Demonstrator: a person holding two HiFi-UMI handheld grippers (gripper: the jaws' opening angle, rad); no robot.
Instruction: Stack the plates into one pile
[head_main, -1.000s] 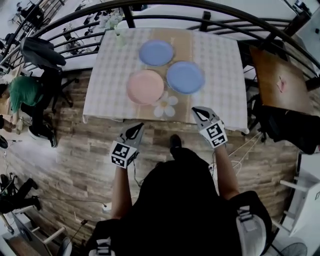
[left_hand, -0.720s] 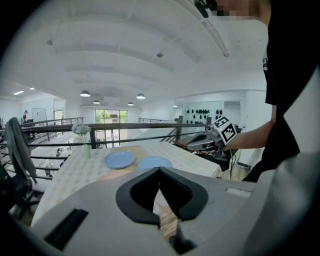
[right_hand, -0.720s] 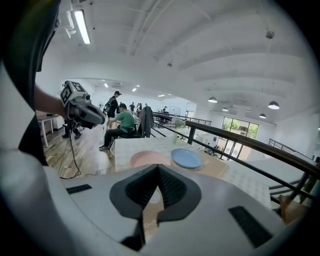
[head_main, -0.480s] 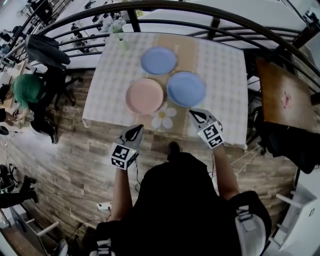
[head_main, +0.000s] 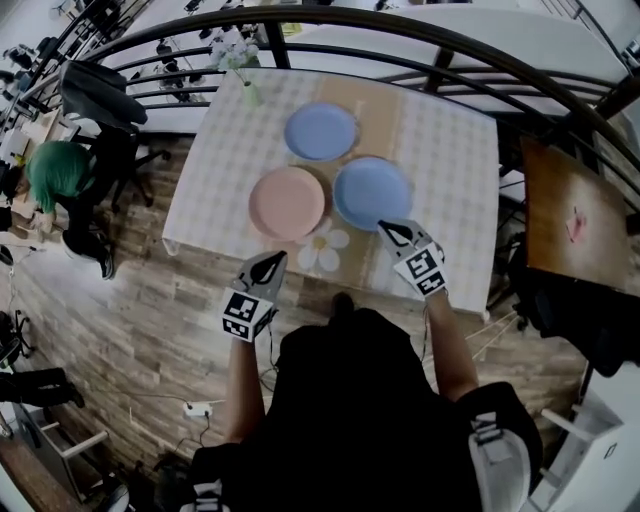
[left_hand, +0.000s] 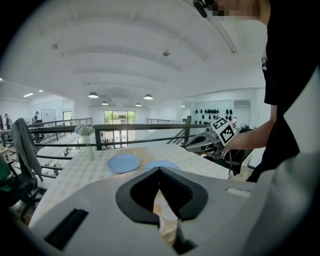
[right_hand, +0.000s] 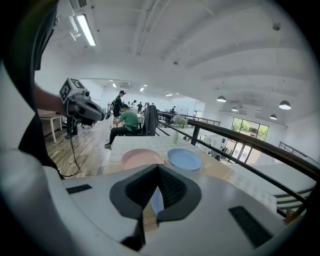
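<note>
Zero plates stacked: pink plate (head_main: 287, 202), far blue plate (head_main: 320, 131), near blue plate (head_main: 372, 193) lying side by side on counter (head_main: 450, 150), centre frame. Left gripper (head_main: 268, 264) and right gripper (head_main: 391, 233) hovering below, jaws together, holding nothing.

Wood plank floor (head_main: 140, 320), black curved railing (right_hand: 243, 137), bench under checked cloth (head_main: 455, 170), brown side table (head_main: 575, 220), white vaulted ceiling (left_hand: 125, 60) with round lamps (left_hand: 93, 95)
</note>
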